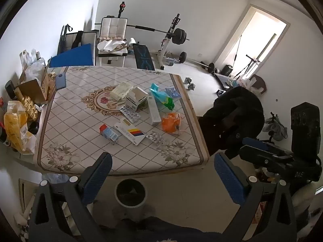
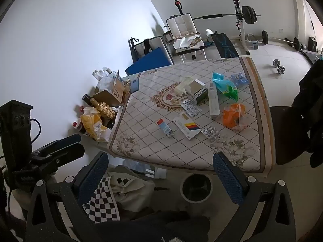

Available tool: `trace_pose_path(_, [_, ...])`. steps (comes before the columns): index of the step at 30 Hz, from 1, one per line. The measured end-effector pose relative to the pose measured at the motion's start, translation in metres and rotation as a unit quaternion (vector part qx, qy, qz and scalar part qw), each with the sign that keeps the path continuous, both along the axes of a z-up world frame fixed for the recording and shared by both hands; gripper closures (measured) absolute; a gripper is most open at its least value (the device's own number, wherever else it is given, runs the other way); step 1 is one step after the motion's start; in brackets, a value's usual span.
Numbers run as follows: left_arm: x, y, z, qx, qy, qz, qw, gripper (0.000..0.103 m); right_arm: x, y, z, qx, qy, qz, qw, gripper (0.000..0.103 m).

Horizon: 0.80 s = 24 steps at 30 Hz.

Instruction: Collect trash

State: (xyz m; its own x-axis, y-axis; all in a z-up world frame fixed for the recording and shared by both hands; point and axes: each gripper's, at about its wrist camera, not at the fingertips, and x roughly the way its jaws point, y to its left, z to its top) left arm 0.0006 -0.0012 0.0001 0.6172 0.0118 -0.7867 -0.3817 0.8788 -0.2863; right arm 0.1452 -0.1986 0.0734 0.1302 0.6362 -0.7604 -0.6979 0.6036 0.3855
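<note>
Trash: empty boxes, blister packs and wrappers are scattered over the middle of the tabletop (image 1: 66,125), among them a white carton (image 1: 136,99), an orange bag (image 1: 171,122), a blue-green bag (image 1: 161,97) and a flat card with coloured stripes (image 1: 130,130).
Bin: a round grey bin (image 1: 130,194) is seen on the floor just before the near tabletop edge.
Left hand-held gripper (image 1: 163,176): held above the bin, jaws spread wide, nothing between them.
Right hand-held gripper (image 2: 160,176): likewise spread wide and empty, near the tabletop edge.
Surroundings: a weight bench (image 1: 143,55) is seen beyond the tabletop.
</note>
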Motion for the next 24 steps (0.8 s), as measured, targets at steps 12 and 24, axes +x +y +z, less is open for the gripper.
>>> trace_pose_path(12, [0.0059, -0.0049, 0.0039, -0.024, -0.021, -0.012, 0.9994, 0.000, 0.0062, -0.0041, 0.0062, 0.009, 0.004, 0.002, 1.000, 0.000])
trace_pose_path(24, [0.0021, 0.0006, 0.0020, -0.033, -0.031, -0.017, 0.9988, 0.000, 0.0016, -0.0008, 0.0044, 0.008, 0.001, 0.002, 1.000, 0.000])
